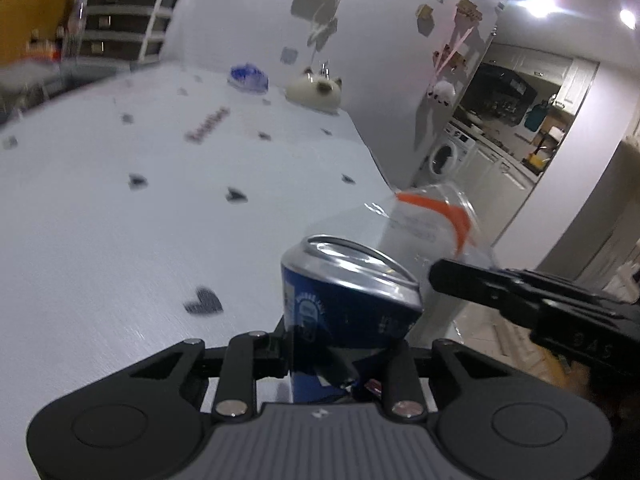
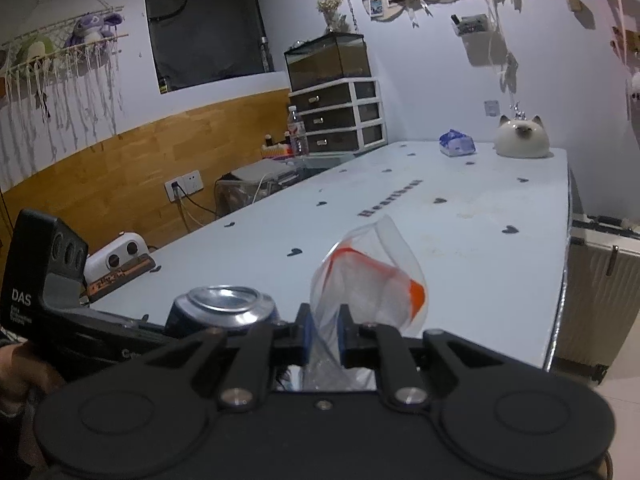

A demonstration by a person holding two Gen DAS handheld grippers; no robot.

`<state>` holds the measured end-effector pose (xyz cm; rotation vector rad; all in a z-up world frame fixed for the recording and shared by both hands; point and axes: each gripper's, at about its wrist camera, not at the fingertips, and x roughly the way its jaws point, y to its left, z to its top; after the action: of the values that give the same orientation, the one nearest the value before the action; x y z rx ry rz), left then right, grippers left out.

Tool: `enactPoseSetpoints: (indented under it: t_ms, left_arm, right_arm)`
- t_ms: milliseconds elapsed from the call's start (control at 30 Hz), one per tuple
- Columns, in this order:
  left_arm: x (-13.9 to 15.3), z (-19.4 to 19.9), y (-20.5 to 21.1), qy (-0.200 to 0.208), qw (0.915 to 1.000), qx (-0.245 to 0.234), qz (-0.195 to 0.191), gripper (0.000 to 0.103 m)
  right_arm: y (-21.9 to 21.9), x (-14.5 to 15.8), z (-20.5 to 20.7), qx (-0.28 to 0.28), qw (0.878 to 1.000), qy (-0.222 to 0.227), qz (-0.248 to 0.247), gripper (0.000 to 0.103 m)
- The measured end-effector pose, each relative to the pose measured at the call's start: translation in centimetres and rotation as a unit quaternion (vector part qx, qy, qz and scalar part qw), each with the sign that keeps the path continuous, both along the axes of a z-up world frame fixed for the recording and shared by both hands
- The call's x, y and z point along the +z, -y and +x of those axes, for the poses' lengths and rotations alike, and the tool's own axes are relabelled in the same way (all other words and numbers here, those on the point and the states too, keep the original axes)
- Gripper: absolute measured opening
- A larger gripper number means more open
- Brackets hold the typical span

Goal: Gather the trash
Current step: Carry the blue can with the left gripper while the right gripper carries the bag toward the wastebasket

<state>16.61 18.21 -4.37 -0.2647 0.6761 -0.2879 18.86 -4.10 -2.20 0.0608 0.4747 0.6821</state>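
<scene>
A blue drink can (image 1: pixel 348 300) with a silver top sits tilted between the fingers of my left gripper (image 1: pixel 344 346), which is shut on it at the near right corner of the white table (image 1: pixel 120 220). In the right wrist view the can (image 2: pixel 228 306) shows at the table's near edge, left of my right gripper (image 2: pixel 324 336). That gripper is shut on the bottom of a clear plastic bag (image 2: pixel 372 276) with an orange stripe, its mouth standing open upward. From the left wrist the bag (image 1: pixel 432 224) stands just right of the can, with the right gripper's fingers (image 1: pixel 460 276) below it.
At the table's (image 2: pixel 480 240) far end stand a cat-shaped ceramic jar (image 2: pixel 520 140) and a blue tissue pack (image 2: pixel 456 144). A drawer unit (image 2: pixel 340 116) with a glass tank on top stands behind. A ribbed suitcase (image 2: pixel 592 288) stands by the table's right side.
</scene>
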Motion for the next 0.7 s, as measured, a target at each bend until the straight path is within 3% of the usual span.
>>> enactPoseSetpoints:
  t_ms: [100,200,267,500,700]
  left_arm:
    - [1.8,-0.7,0.8,0.037,0.9985,0.014,0.038,0.026]
    - [3.6,-1.5,2.4,0.085,0.9914,0.024,0.097,0.026]
    - [4.6,-2.0,3.4,0.108,0.987,0.024,0.116,0.026]
    - [6.0,-2.7,8.3,0.162,0.9781,-0.002,0.131,0.026]
    - [5.9,-2.6,14.7,0.186,0.9722,-0.039,0.137,0.026]
  right_arm:
    - [0.5,0.9,-0.6,-0.001,1.0,0.015,0.002,0.013]
    - [1.4,1.9,-1.2,-0.008,0.999,0.034,0.004,0.013]
    - [2.3,2.6,-1.6,-0.016,0.999,0.045,0.007,0.013]
    - [6.4,4.0,-2.8,-0.056,0.996,0.075,0.005,0.013]
    - [11.5,4.2,-4.3,-0.103,0.991,0.085,0.002,0.013]
